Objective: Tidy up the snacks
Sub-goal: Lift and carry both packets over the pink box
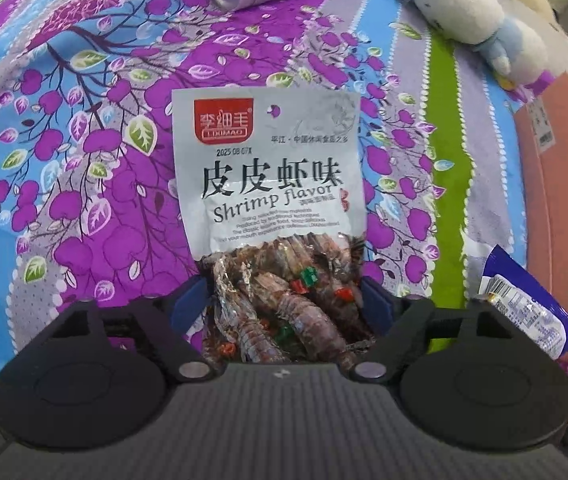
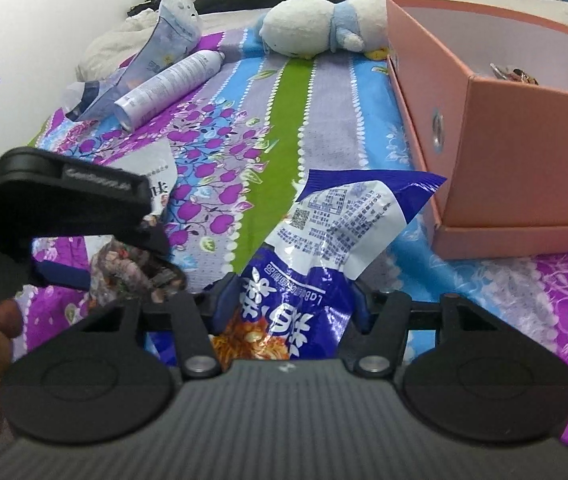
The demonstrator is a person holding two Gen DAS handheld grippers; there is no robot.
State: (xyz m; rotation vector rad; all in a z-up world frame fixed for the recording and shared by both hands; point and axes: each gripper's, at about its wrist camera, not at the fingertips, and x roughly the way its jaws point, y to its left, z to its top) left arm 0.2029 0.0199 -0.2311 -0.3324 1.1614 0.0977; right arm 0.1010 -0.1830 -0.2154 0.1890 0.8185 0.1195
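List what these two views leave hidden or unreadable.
- Shrimp packet: bottom edge hidden behind the left gripper, left wrist view.
- Pink box: contents mostly hidden by its wall, right wrist view.
- Blue packet: back print too small to read.

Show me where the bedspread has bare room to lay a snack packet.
Free: the green-and-lilac stripes between the spray can and the pink box, short of the plush toy; also the purple floral cloth left of the shrimp packet. Crowded: the near strip, where that packet, the blue packet and both claws meet.
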